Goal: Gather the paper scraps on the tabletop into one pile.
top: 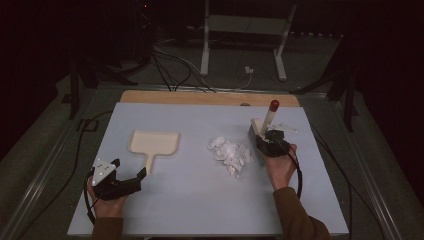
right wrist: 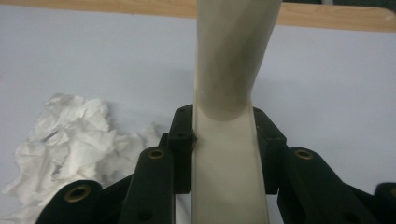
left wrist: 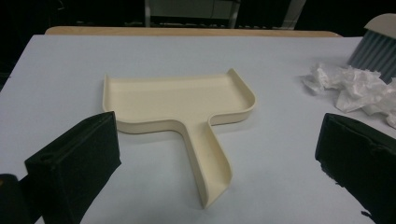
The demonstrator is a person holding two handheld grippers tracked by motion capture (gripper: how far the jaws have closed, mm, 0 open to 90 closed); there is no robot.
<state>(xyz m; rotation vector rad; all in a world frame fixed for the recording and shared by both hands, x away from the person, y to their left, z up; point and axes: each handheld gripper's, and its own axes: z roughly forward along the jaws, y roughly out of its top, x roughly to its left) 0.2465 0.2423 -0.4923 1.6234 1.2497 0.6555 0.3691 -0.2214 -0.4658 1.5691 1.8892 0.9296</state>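
Brush (right wrist: 231, 140) handle pinched in right claw (right wrist: 224, 135); left claw (left wrist: 210, 154) spread before dustpan (left wrist: 177, 100).

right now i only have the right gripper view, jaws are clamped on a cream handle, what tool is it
Observer: A brush. In the high view its grey bristles stand on the table just right of the crumpled paper.
Operator: where is the dustpan
Observer: Left of the paper, the dustpan lies flat with its handle pointing toward the person.
Operator: is the left gripper on it
Observer: No. The left gripper is open, its jaws either side of the handle end without touching.
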